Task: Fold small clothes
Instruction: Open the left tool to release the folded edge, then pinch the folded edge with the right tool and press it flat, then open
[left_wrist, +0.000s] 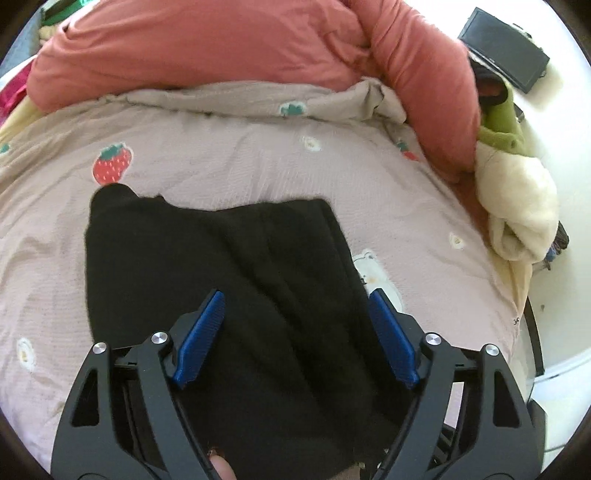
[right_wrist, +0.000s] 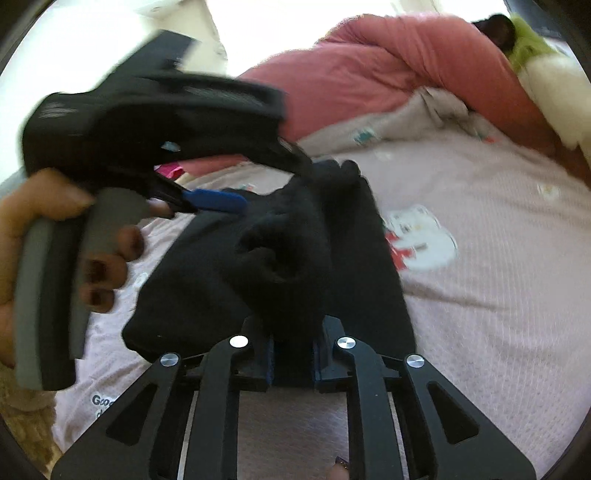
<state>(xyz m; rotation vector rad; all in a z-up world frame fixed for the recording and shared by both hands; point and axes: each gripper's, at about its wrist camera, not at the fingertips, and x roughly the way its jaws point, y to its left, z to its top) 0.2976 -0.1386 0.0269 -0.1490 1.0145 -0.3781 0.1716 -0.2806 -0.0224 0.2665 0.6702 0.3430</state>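
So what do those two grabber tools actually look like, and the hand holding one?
Both are black plastic. The left gripper has angled linkage arms with round silver pins and ribbed blue pads. The right gripper has the same black arms and silver pins, its pads mostly hidden. Seen from the right wrist, the left gripper has a grey handle; the hand has dark nail polish.

"Goo" printed on pink bedsheet (right_wrist: 498, 295) (rest hidden)

In the right wrist view, the left gripper (right_wrist: 221, 199) at the upper left was smeared by motion blur, so its jaw gap could not be read. The black garment (right_wrist: 280, 258) hid the right gripper (right_wrist: 291, 363) pads at lower centre. The garment's near edge ran off the bottom of the left wrist view.
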